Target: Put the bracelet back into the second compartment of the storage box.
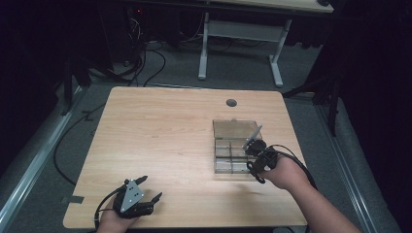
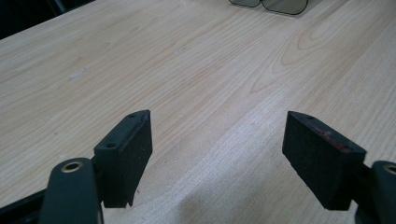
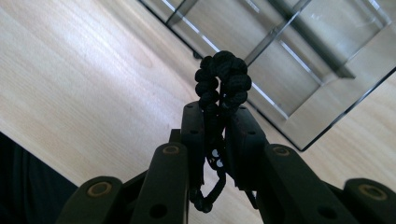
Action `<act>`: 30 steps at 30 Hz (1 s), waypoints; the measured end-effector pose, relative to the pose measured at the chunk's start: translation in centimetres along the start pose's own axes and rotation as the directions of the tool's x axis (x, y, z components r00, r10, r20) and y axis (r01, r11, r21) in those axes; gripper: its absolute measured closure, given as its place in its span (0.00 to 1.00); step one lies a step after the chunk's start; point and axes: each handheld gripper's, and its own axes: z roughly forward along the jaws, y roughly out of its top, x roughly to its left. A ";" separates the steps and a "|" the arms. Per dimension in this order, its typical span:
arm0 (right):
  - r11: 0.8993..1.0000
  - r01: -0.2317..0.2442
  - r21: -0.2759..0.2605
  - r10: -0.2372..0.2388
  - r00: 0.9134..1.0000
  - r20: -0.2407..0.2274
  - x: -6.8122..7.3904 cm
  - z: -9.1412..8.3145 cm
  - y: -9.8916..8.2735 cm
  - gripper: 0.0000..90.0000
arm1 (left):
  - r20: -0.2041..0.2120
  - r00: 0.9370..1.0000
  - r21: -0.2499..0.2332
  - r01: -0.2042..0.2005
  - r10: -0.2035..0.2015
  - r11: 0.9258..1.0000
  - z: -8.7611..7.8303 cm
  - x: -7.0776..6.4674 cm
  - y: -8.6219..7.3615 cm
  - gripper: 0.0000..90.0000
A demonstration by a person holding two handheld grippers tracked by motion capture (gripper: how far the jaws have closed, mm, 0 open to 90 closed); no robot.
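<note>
The right gripper [image 3: 215, 135] is clamped on a black braided cord [image 3: 222, 77]: its jaws press together on the cord's middle, a knotted loop stands out just past the fingertips, and a loose end hangs down between the jaw arms toward the camera. Beyond the loop lies a clear divided box [image 3: 299, 56], its compartments just ahead of the gripper and slightly to one side. In the high view the right gripper [image 1: 256, 154] sits at the box's [image 1: 234, 145] near right edge, above the bench [image 1: 165, 141]. The left gripper [image 2: 217, 154] has its jaws wide apart with nothing between them, low over bare bench [image 2: 187, 70], well apart from the box.
</note>
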 end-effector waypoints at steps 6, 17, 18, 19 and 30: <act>1.000 0.009 -0.005 -0.009 1.000 0.004 -0.1 -0.2 1.3 0.87 | 0.000 1.000 0.000 0.000 0.000 1.000 0.0 0.0 0.0 0.28; 1.000 0.020 -0.010 -0.020 1.000 0.012 -0.8 0.1 3.2 0.87 | -0.001 1.000 0.000 -0.002 0.002 1.000 0.0 0.0 0.0 0.28; 1.000 0.011 -0.005 -0.011 1.000 0.016 -0.9 0.2 3.6 0.87 | 0.000 1.000 0.000 -0.002 0.002 1.000 0.0 0.0 0.0 0.28; 1.000 0.011 -0.005 -0.011 1.000 0.016 -0.9 0.2 3.6 0.87 | 0.000 1.000 0.000 -0.002 0.002 1.000 0.0 0.0 0.0 0.28; 1.000 0.006 -0.011 -0.006 1.000 0.010 -2.1 0.9 5.9 0.87 | 0.003 1.000 -0.001 -0.003 0.003 1.000 0.0 0.0 0.0 0.27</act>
